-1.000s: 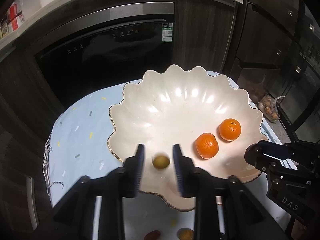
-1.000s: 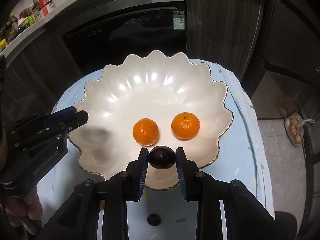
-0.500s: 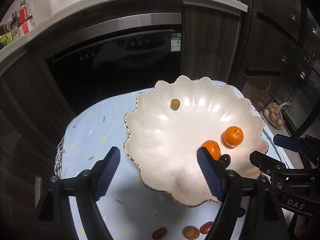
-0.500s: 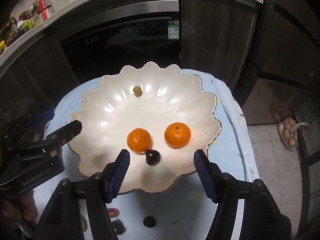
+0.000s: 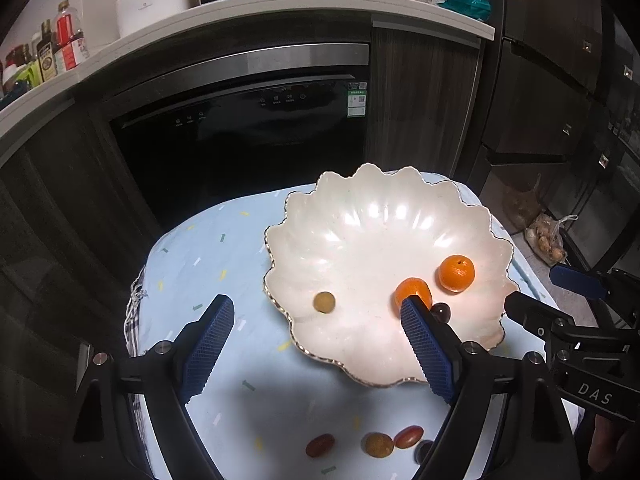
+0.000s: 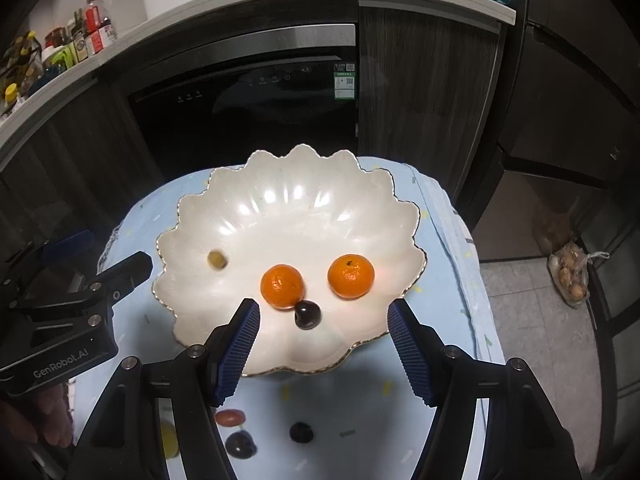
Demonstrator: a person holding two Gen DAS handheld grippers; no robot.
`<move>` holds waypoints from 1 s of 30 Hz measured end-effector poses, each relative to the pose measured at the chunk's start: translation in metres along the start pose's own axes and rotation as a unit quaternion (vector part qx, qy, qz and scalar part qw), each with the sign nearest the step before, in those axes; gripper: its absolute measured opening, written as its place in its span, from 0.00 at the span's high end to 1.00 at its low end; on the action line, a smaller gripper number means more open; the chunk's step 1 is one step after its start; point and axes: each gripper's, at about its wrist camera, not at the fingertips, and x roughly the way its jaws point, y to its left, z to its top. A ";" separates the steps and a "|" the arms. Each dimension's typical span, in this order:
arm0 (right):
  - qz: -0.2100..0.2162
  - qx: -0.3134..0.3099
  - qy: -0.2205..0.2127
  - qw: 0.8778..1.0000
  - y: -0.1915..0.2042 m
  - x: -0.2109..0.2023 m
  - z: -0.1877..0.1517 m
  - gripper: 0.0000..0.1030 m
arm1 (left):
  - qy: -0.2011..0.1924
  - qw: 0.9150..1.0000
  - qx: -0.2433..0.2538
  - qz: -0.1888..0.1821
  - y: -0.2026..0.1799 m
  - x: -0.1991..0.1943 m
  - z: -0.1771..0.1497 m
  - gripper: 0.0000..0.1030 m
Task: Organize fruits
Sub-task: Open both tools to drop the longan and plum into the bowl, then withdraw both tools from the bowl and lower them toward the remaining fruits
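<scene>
A white scalloped bowl (image 5: 360,216) (image 6: 288,184) stands on a pale blue cloth. In it lie two oranges (image 5: 456,273) (image 6: 351,276), the second orange (image 6: 282,286), a dark plum (image 6: 307,314) and a small yellow-green fruit (image 5: 324,302) (image 6: 217,259). My left gripper (image 5: 316,348) is open and empty, above the bowl's near-left rim. My right gripper (image 6: 323,348) is open and empty, above the bowl's near rim. Loose on the cloth near me lie red fruits (image 5: 320,445) (image 6: 229,417), a yellow fruit (image 5: 378,445) and dark plums (image 6: 301,432).
The small round table (image 5: 224,248) sits in front of a black built-in oven (image 5: 248,128). A counter above holds bottles (image 6: 84,28) and a white appliance (image 5: 156,0). A bag of produce (image 6: 572,276) lies on the floor at right.
Both grippers opened and pulled back and up from the bowl. The yellow-green fruit and the dark plum were let go into the bowl; the yellow-green fruit rolled across it.
</scene>
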 end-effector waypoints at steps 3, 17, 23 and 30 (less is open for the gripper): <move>0.000 -0.002 -0.005 1.000 0.002 -0.006 -0.002 0.34 | -0.002 1.000 -0.004 0.001 0.001 -0.007 -0.003 0.17; -0.005 -0.011 -0.025 1.000 0.009 -0.029 -0.020 0.26 | -0.012 0.999 -0.026 0.014 0.005 -0.036 -0.028 0.09; -0.003 -0.015 -0.029 0.999 0.011 -0.036 -0.032 0.26 | -0.012 0.999 -0.030 0.018 0.005 -0.047 -0.040 0.09; 0.001 -0.024 -0.033 0.999 0.014 -0.042 -0.042 0.26 | -0.009 0.999 -0.035 0.020 0.004 -0.054 -0.056 0.09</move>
